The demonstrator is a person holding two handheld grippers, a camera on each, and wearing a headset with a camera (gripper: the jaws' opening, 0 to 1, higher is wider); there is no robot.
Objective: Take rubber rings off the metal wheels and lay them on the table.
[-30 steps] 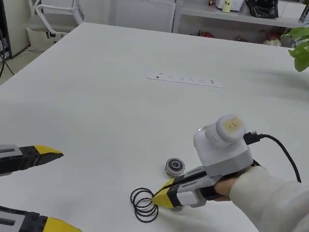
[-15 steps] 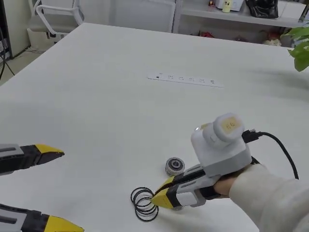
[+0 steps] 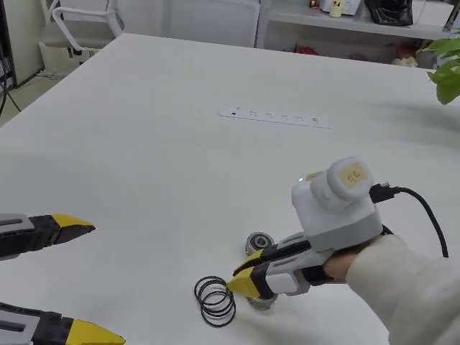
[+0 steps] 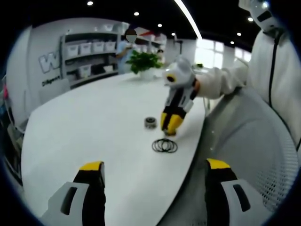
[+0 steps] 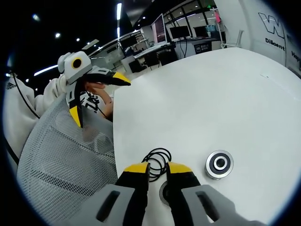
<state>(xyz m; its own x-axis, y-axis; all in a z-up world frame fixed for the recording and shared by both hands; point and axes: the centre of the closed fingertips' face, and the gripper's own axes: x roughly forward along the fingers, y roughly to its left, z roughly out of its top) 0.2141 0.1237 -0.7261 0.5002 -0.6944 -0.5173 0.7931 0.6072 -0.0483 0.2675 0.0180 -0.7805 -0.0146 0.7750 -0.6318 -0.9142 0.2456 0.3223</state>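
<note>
A small pile of black rubber rings (image 3: 215,300) lies near the table's front edge, also in the left gripper view (image 4: 164,145) and the right gripper view (image 5: 157,159). My right gripper (image 3: 241,282) hovers just right of the rings, its yellow-tipped jaws nearly closed with nothing visible between them. One metal wheel (image 3: 261,302) lies under its tips (image 5: 164,191). A second metal wheel (image 3: 256,241) sits just behind it (image 5: 219,164). My left gripper (image 3: 83,280) stays at the far left with its jaws wide apart and nothing held (image 4: 155,172).
A white power strip (image 3: 273,117) lies across the middle of the table. A green plant (image 3: 447,68) stands at the right edge. A white chair (image 3: 79,21) and shelves are beyond the far side. A mesh chair (image 4: 254,141) is by the front edge.
My right gripper has lifted a little and drifted right, so the wheel beneath its tips now shows. The rings, the other wheel and the left gripper have stayed in place.
</note>
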